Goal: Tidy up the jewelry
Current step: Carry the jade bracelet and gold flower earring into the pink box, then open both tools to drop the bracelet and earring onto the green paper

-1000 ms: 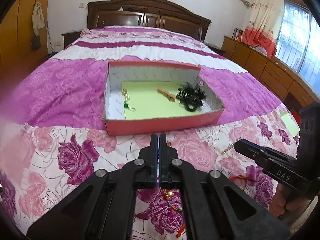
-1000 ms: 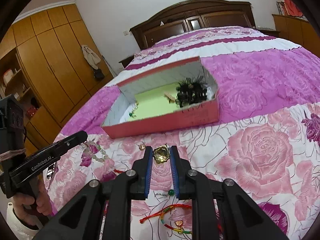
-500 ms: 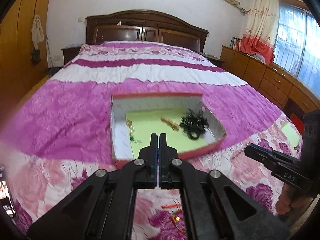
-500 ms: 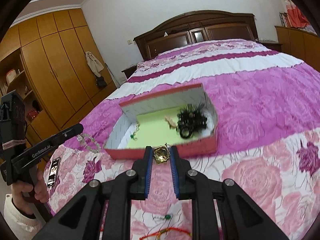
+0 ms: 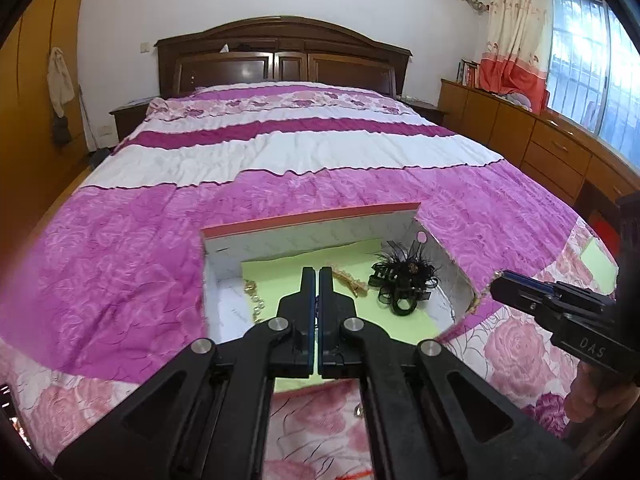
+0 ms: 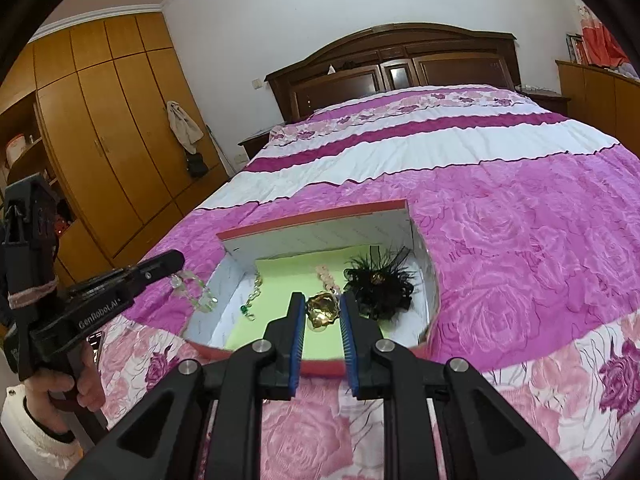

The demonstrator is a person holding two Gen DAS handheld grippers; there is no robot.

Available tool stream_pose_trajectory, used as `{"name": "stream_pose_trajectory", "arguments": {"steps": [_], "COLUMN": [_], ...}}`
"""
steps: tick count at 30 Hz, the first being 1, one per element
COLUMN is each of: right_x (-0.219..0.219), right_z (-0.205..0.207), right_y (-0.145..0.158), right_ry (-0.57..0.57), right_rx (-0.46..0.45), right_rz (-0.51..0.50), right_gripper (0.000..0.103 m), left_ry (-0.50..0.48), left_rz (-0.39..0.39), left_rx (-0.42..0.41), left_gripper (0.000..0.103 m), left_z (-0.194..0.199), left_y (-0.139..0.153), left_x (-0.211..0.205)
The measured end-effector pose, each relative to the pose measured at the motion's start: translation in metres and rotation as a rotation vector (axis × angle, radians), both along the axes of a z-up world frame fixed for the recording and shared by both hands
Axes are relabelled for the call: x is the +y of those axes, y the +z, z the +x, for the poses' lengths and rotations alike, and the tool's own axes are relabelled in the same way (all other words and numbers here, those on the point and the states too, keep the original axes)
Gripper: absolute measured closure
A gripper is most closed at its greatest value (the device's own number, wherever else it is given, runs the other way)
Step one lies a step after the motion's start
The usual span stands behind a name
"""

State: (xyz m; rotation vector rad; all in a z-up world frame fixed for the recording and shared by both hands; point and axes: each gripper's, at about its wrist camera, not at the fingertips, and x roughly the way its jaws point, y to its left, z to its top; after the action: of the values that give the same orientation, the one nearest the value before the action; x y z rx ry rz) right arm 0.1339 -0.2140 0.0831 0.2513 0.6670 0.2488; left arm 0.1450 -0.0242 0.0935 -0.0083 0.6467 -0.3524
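Pinching a gold brooch (image 6: 321, 309) between its blue pads, the right tool (image 6: 320, 312) is held above the near part of the open red box (image 6: 316, 365), which lies on the bed (image 6: 520, 216). The relation that matters is vertical: the box's pale green floor (image 6: 288, 276) is seen directly past and below the brooch, so a release from here would probably land the piece inside, between the gold chain with a green bead (image 6: 250, 300) on the left and the black feathered hairpiece (image 6: 380, 288) on the right. A small pinkish clip (image 6: 326, 274) lies just beyond the brooch along the tool's forward axis.

The left tool (image 5: 318, 276) is pressed together and, in the right wrist view, a string of clear beads (image 6: 192, 288) is seen hanging from its tip, outside the box's left wall and near it. The beads are hidden behind the fingers in the left view. Of the two, the right tool is judged better placed over the box; the left load would still have to be carried rightward over the wall. The hairpiece is close to the brooch's likely landing spot, so snagging on its feathers is a risk.
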Motion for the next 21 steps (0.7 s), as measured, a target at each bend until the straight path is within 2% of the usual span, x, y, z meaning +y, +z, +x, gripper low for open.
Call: {"name": "stream_pose_trajectory", "arguments": {"steps": [9,21], "right_x": [-0.005,-0.011], "right_z": [0.028,0.042], "right_y": [-0.028,-0.066], "right_ry": [-0.025,-0.057], "right_rx": [0.053,0.130], "right_rz": [-0.039,-0.068], "right_gripper": [0.084,0.083], "left_ry": [-0.026,0.042], "left_rz": [-0.013,0.064], "left_rx": [0.072,0.188], "left_gripper": [0.103,0.103], "left_z": [0.026,0.037], "left_y": [-0.034,-0.086], "left_x": [-0.017,-0.004]}}
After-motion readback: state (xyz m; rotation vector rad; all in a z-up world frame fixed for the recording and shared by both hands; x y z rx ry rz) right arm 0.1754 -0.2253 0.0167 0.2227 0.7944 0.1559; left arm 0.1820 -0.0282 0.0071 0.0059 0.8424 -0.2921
